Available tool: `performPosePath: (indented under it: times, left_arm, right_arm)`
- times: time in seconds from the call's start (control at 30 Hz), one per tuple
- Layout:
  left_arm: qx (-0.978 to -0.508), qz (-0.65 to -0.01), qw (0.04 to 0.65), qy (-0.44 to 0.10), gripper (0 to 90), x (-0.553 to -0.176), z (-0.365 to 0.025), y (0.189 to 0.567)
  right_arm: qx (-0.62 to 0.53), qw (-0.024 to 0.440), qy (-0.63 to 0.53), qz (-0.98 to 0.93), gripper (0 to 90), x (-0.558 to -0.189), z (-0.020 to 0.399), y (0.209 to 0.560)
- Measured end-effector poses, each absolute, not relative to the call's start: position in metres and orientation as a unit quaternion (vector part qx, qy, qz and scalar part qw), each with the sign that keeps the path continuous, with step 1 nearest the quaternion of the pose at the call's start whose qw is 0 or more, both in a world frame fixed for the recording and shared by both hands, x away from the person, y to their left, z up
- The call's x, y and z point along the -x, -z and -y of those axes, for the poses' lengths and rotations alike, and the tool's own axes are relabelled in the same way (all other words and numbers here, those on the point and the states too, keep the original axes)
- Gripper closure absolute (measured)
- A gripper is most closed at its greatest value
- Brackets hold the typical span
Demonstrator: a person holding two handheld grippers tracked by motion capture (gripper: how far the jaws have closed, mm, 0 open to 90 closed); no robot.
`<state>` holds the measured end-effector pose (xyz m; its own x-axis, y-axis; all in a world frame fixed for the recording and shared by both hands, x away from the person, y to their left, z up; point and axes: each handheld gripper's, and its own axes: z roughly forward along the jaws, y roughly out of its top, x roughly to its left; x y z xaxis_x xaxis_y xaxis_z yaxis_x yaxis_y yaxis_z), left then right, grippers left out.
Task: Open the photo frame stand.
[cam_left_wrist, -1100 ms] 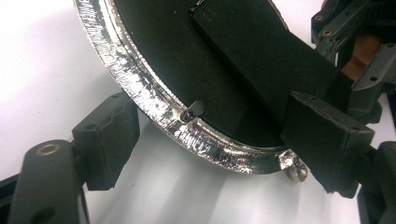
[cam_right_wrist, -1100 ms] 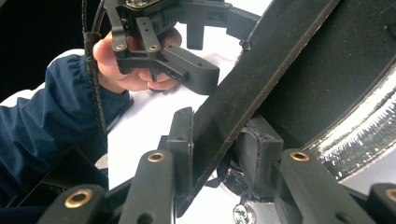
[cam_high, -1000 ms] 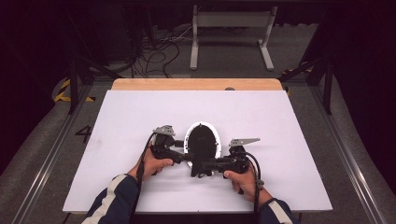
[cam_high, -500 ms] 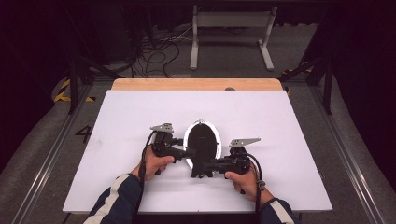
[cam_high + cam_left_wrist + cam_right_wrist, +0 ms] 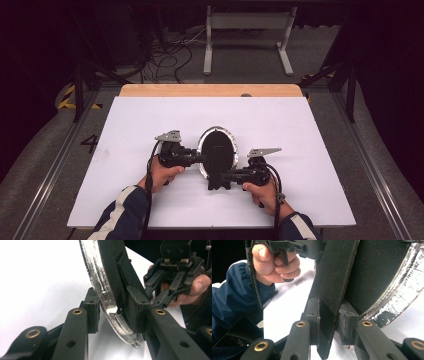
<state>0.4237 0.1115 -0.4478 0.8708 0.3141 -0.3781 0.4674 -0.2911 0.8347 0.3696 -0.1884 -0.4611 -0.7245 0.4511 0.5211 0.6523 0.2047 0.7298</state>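
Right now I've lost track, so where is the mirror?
The mirror stands at the white table's centre in the high view, between both grippers.

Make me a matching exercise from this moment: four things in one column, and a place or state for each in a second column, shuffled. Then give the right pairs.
Things:
1. left gripper
2. right gripper
3. oval mirror
4. wooden strip

Places or states:
A. lies along the table's far edge
B. shut on the flat black stand piece below the frame
C. held between both grippers, dark back up, silver rim around it
D. shut on the silver rim

Pairs: 1-D, 2-B, 3-C, 4-A
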Motion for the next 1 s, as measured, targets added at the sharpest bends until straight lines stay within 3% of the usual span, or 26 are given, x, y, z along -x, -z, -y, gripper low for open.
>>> performPosePath:
  times: [0.17, 0.4, 1.0]
  left_arm:
    - [-0.812, -0.218, 0.535, 0.084, 65.8, -0.421, -0.106, 0.448]
    - [-0.820, -0.207, 0.531, 0.060, 66.4, -0.417, -0.103, 0.443]
    - [-0.835, -0.176, 0.512, -0.093, 67.0, -0.403, -0.093, 0.426]
  right_arm:
    - [0.359, 0.090, 0.518, 0.771, 74.6, -0.369, 0.188, 0.460]
    - [0.359, 0.083, 0.519, 0.772, 74.9, -0.368, 0.188, 0.458]
    - [0.346, 0.058, 0.535, 0.769, 74.2, -0.362, 0.189, 0.442]
